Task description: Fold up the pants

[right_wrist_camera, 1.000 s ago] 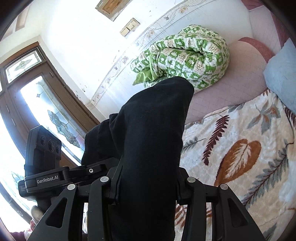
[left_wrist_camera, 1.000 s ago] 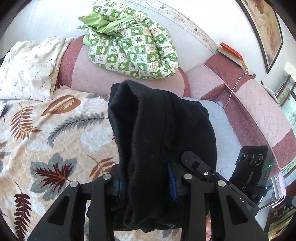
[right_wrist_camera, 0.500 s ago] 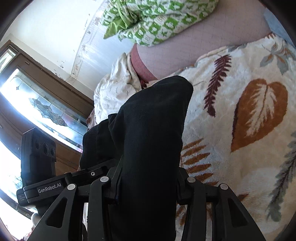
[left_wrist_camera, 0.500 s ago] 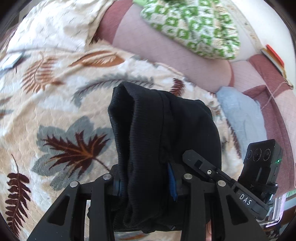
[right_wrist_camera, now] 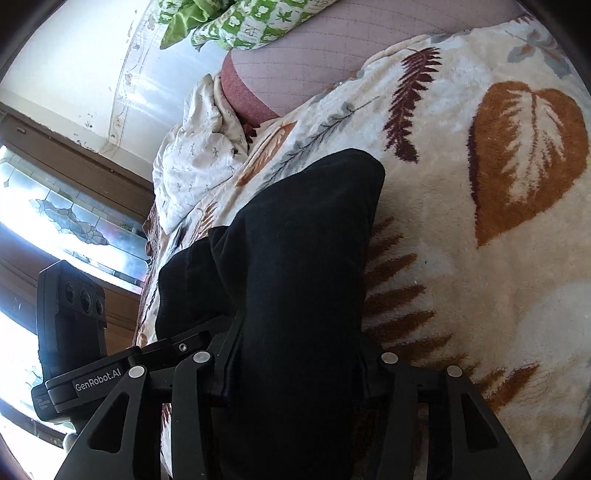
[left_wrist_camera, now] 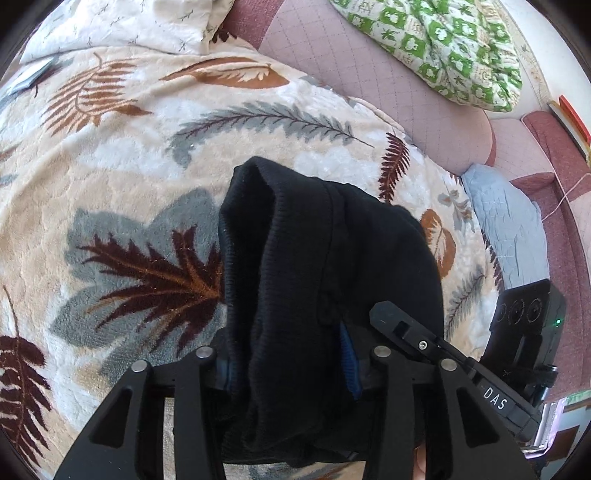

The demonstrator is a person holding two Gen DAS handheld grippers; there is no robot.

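The black knit pants (left_wrist_camera: pixel 325 266) hang bunched over my left gripper (left_wrist_camera: pixel 291 365), which is shut on them above the leaf-patterned blanket (left_wrist_camera: pixel 140 155). In the right wrist view the same black pants (right_wrist_camera: pixel 303 258) drape over my right gripper (right_wrist_camera: pixel 295 369), which is also shut on them. The fabric hides the fingertips of both grippers. The other gripper shows at the right edge of the left wrist view (left_wrist_camera: pixel 517 369) and at the left edge of the right wrist view (right_wrist_camera: pixel 74 332).
A green checked quilt (left_wrist_camera: pixel 443 48) lies on the pink sofa back (left_wrist_camera: pixel 351 62). A cream pillow (left_wrist_camera: pixel 122 26) is at the far left, a pale blue cushion (left_wrist_camera: pixel 506 229) at the right. A window (right_wrist_camera: pixel 55 229) shows in the right wrist view.
Both grippers have tilted down and moved toward the blanket with the pants still held. The wall and quilt have slid up out of view.
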